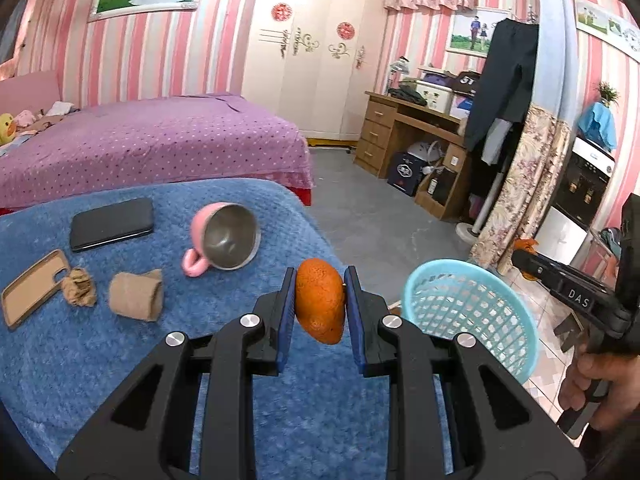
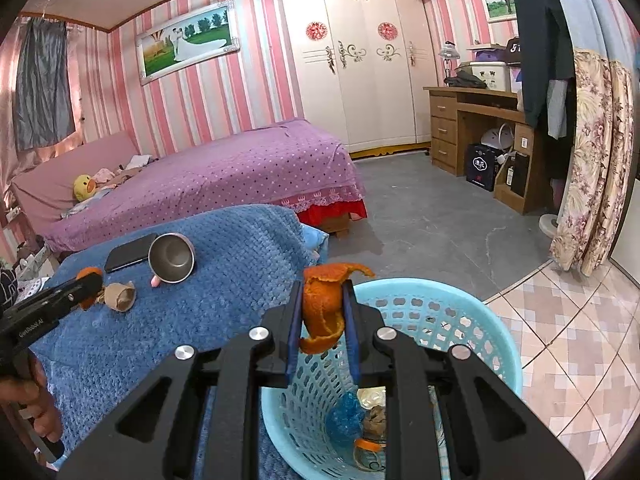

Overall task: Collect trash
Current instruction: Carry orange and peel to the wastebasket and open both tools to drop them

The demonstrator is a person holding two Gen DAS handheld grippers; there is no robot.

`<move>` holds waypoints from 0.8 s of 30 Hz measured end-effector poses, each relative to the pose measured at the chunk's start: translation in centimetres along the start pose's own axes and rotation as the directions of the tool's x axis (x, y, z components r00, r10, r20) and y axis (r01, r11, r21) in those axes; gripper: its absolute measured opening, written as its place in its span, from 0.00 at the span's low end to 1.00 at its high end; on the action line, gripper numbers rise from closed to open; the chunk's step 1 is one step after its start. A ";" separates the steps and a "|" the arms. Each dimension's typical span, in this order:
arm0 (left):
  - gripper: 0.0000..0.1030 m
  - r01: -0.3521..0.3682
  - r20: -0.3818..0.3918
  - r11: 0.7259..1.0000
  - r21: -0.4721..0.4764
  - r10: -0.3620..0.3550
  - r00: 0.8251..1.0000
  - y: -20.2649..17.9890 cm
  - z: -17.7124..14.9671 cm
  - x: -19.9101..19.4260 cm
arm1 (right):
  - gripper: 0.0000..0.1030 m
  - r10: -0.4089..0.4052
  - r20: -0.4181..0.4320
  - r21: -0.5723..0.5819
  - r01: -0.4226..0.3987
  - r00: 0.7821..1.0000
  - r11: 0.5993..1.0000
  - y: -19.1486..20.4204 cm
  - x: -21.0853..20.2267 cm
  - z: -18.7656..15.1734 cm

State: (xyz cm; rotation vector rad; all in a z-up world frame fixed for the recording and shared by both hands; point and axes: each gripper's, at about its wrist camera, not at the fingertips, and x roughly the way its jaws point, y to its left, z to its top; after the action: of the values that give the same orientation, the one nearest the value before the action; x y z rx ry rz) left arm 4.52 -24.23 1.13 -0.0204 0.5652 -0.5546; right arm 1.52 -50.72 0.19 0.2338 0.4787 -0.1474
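Both grippers grasp orange peel: the left gripper [image 1: 320,300] pinches a domed piece of peel [image 1: 320,304] over the blue blanket [image 1: 120,360] just beside the basket [image 2: 480,320], and the right gripper [image 2: 322,320] clamps a curled strip of peel [image 2: 324,304] above the basket's rim. Peel looks light, limp and tearable, so a mid-piece pinch should suit. The crumpled paper [image 1: 80,286] beyond the basket should crush easily.

Your left gripper [image 1: 320,304] clamps an orange peel [image 1: 320,300] over the blue blanket [image 1: 100,360], beside the basket [image 1: 472,312].

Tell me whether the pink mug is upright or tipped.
Tipped: the mug lies on its side on the blue blanket, steel mouth facing the camera.
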 end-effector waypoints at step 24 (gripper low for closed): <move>0.58 0.201 -0.126 0.973 0.110 -0.187 0.974 -13.9 -1.1 7.8 | 0.52 -0.200 0.064 0.258 0.177 0.978 0.950 -7.3 -1.2 0.2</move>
State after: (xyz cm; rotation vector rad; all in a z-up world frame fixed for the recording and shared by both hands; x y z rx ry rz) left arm 2.60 -39.85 -1.39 0.0734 0.6443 -0.7849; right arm -0.84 -57.68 -0.49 0.4286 0.3916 -0.4063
